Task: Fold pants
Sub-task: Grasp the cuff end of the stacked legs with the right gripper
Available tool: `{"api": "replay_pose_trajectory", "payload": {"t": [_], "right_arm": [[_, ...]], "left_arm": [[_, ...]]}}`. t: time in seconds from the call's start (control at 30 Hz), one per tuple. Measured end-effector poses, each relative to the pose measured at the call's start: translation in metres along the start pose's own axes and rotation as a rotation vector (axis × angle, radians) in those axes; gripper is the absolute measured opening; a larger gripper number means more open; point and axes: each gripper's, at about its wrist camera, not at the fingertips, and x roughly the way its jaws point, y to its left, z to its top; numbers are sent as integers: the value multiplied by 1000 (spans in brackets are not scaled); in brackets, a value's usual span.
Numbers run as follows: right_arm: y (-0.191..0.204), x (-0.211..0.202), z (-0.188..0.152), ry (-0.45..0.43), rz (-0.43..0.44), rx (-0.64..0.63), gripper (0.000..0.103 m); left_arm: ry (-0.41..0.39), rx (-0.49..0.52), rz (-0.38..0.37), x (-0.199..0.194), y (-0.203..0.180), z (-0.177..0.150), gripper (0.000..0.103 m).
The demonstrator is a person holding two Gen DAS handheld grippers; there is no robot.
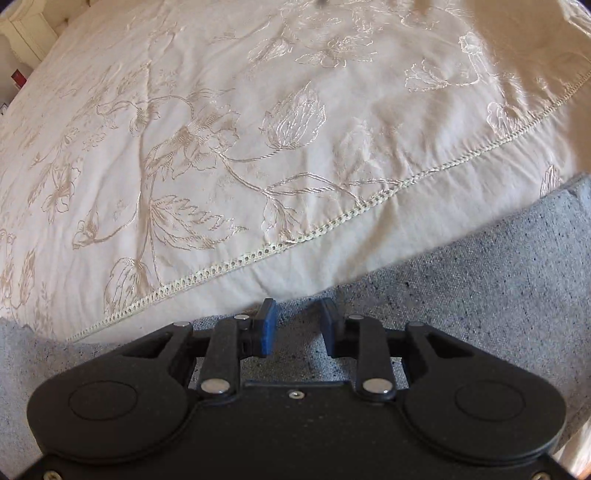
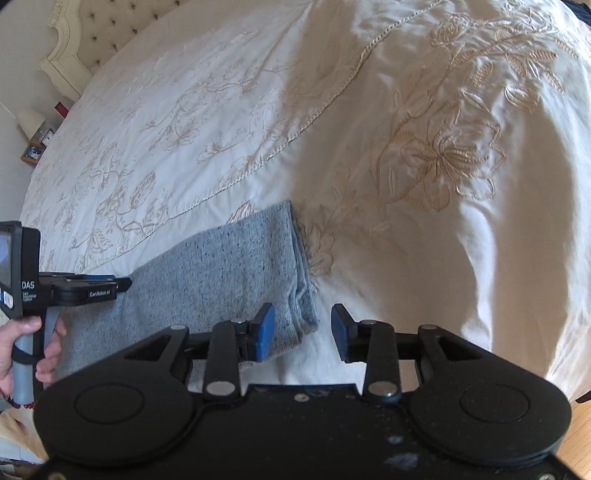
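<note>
The pants (image 2: 221, 280), grey speckled knit, lie folded into a thick oblong on the bed (image 2: 480, 258), which is covered by a cream bedspread (image 1: 184, 129) embroidered with flowers and edged with a lace seam. In the right wrist view the pants run from the lower left toward the middle, their stacked edges lined up along the right side.

The right tool (image 2: 303, 332) hangs just over the near right corner of the pants with its jaws set wide apart and nothing between them. Its left blue pad (image 2: 264, 332) sits over the grey cloth; the other pad is over bare bedspread beside the fold. Whether the left pad touches the cloth, I cannot tell.

The left tool (image 1: 297, 326) is over the pants too, grey fabric (image 1: 461, 277) filling the view below it. Its jaws stand at a narrower gap, holding nothing. In the right view it shows at the left edge, gripped by the person's left hand (image 2: 22, 354).

A tufted headboard (image 2: 110, 29) and a small lamp (image 2: 31, 122) stand far off.
</note>
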Motion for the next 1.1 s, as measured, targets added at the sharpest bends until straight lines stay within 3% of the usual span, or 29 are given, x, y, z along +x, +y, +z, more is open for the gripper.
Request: {"api": "replay_pose_trajectory", "payload": {"t": [0.13, 0.27, 0.47, 0.53, 0.6, 0.73, 0.87, 0.97, 1.1], "right_arm": [[0, 18, 2, 21, 31, 1, 39], [1, 53, 25, 70, 41, -14, 40], [2, 84, 44, 106, 93, -28, 40], [3, 81, 41, 109, 118, -39, 39], [2, 79, 34, 159, 207, -30, 11], [5, 49, 23, 105, 222, 31, 10], [18, 24, 26, 59, 216, 18, 10], [31, 15, 33, 56, 215, 3, 10], [54, 5, 41, 48, 191, -49, 10]], "left_arm": [[-14, 13, -7, -2, 0, -3, 37], [-33, -8, -40, -12, 9, -4, 37], [-111, -98, -92, -63, 39, -23, 37], [-95, -118, -100, -71, 44, -38, 37], [-77, -127, -94, -75, 45, -52, 37], [-62, -116, -89, -68, 40, -58, 37], [-64, -114, -60, -46, 31, -40, 37], [-12, -65, -12, -15, 18, -25, 37], [-55, -16, 4, -29, 11, -18, 33]]}}
